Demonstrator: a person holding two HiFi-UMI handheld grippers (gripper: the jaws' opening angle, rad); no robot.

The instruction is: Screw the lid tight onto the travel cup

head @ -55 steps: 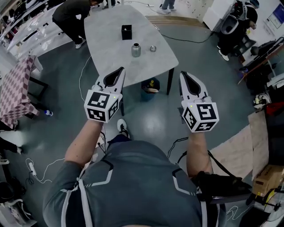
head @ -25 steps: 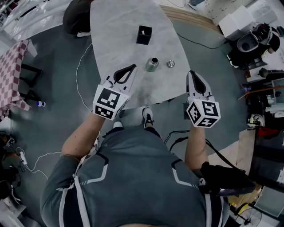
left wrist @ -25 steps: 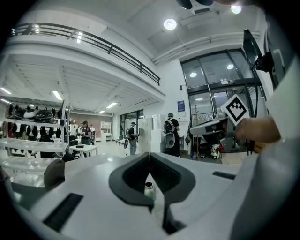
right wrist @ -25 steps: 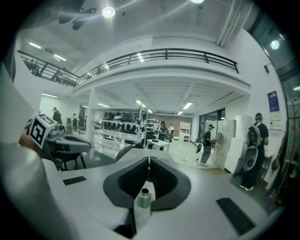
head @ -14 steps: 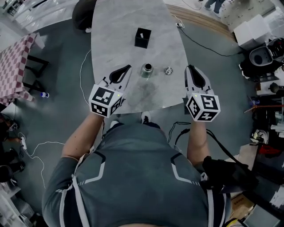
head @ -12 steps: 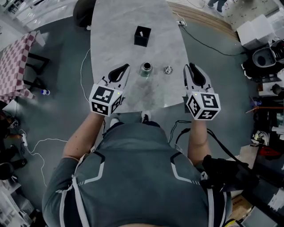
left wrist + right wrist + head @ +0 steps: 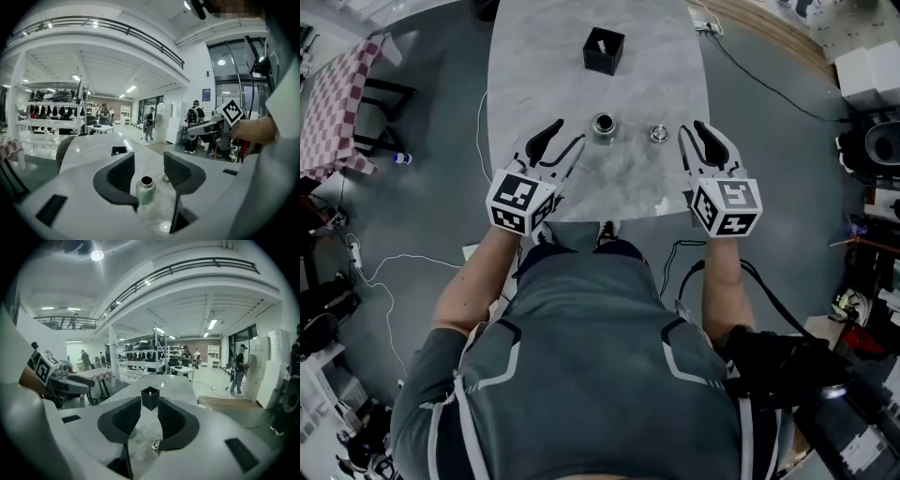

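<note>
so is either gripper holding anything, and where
Nothing is held. Both grippers' jaws have just been opening, empty: left gripper short of the travel cup, right gripper short of the lid.

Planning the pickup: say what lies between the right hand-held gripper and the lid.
Head view: only bare table between the right hand-held gripper and the lid; its jaws, just opened further, hold nothing.

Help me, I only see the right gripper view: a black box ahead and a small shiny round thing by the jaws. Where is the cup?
Observer: The travel cup stands upright on the table, just left of that shiny thing, the lid.
Operator: Is it open?
Observer: Yes; the left gripper view shows its dark, uncovered mouth.
Operator: Is the other one holding it?
Observer: No. The left hand-held gripper has just been opening; nothing sits between its jaws, and the cup stands just beyond them.
</note>
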